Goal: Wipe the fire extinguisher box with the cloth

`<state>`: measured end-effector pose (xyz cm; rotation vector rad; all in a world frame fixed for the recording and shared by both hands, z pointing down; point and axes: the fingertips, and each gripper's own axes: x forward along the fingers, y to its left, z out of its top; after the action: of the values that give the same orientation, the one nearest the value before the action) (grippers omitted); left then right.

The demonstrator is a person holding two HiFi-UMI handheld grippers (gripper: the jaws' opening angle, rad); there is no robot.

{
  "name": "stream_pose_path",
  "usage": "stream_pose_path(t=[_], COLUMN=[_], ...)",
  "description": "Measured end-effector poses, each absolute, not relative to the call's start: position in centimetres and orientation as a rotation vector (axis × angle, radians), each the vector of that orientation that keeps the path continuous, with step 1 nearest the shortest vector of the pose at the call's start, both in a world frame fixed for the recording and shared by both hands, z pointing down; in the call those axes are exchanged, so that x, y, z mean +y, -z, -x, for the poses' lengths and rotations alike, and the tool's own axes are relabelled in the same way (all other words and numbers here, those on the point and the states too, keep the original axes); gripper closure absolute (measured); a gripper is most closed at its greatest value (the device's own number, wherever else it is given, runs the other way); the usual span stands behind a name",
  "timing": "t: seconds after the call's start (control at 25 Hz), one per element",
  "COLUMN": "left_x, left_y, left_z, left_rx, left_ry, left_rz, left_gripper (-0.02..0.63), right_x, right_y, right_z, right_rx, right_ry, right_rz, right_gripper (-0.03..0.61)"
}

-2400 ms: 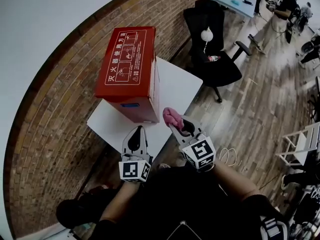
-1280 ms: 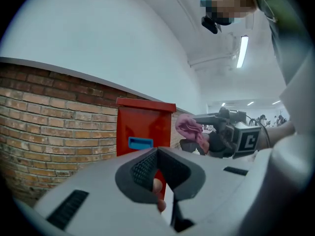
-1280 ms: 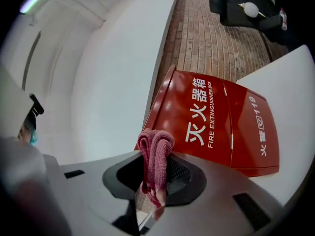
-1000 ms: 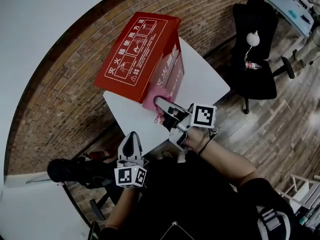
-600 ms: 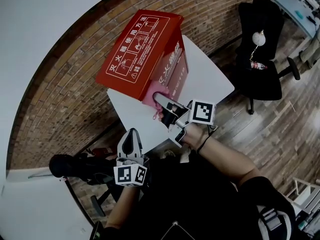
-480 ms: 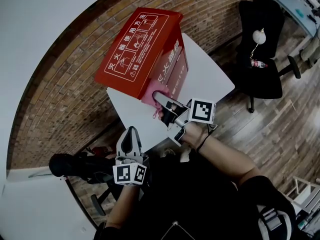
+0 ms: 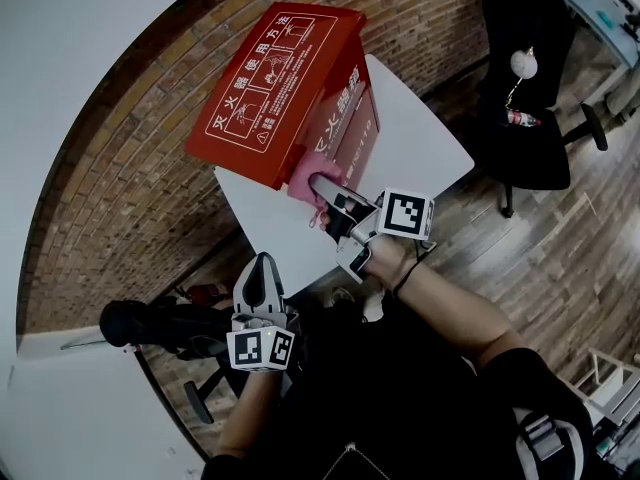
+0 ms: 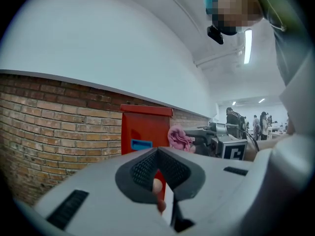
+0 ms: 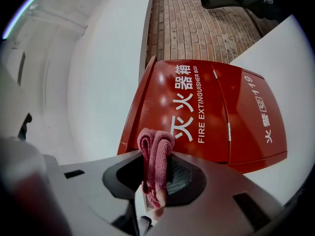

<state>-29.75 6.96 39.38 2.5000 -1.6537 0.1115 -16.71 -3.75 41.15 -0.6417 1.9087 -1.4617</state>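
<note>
One cloth (image 7: 305, 179) in the right hand-held gripper (image 7: 322, 184) touches the red box (image 7: 272, 78)

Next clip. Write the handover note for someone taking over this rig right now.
Right gripper: shut on the pink cloth, which meets the front face of the red fire extinguisher box near its lower corner.
Left gripper: shut, empty, held back from the white table the box stands on.
Done: cloth gripped and on the box.
Left: wipe front, lid and sides; no wiped patch can be told.
</note>
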Motion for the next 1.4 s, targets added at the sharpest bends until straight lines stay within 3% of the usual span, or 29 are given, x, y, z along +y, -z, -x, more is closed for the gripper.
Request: stream_pose_path(t=[1.4], left_x=[7.0], left_y=[-41.0], left_z=[30.3], left_rx=[-1.680], left_ry=[-0.136], left_rz=[-2.443], left_gripper=[0.584], right_x=[-4.2], right_y=[-51.6], right_z=[16.0], right_rx=[1.856], right_ry=[1.640], right_rz=[0.791], right_gripper=[0.472])
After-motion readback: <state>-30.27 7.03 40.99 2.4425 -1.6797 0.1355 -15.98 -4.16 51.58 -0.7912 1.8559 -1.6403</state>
